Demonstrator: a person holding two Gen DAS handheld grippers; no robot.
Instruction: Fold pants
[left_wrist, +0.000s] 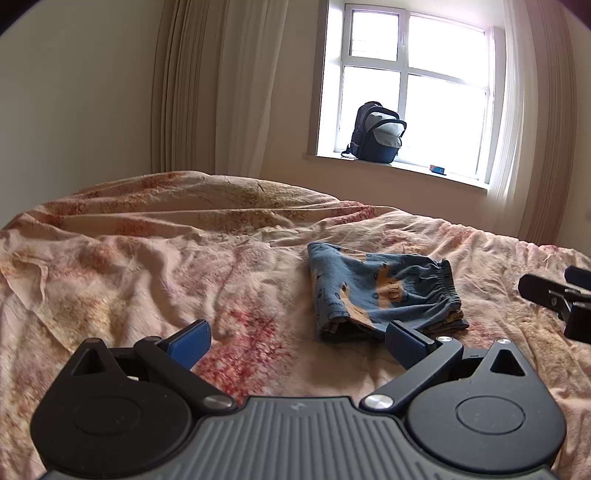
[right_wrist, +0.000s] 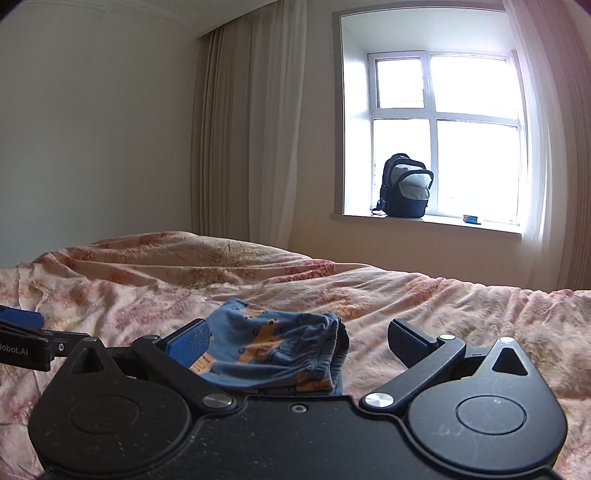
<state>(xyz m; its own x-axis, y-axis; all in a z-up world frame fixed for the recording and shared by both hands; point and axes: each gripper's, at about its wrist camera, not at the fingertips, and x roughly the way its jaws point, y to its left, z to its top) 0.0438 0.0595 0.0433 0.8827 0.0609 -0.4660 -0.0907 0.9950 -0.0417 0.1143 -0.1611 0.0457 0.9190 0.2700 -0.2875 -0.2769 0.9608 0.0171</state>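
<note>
Small blue pants (left_wrist: 384, 291) with an orange print lie folded into a compact bundle on the bed, elastic waistband to the right. My left gripper (left_wrist: 295, 341) is open, low over the bedspread, just left of and in front of the bundle; its right finger (left_wrist: 404, 341) is close to the bundle's near edge. In the right wrist view the same pants (right_wrist: 273, 350) lie between the spread fingers of my right gripper (right_wrist: 299, 343), which is open and holds nothing. The other gripper shows at each view's edge: the right one (left_wrist: 554, 295), the left one (right_wrist: 22, 332).
A wrinkled pink floral bedspread (left_wrist: 147, 258) covers the whole bed. Behind it stand a wall, pale curtains (left_wrist: 207, 85) and a window with a dark backpack (left_wrist: 376, 134) and a small blue box (left_wrist: 438, 169) on the sill.
</note>
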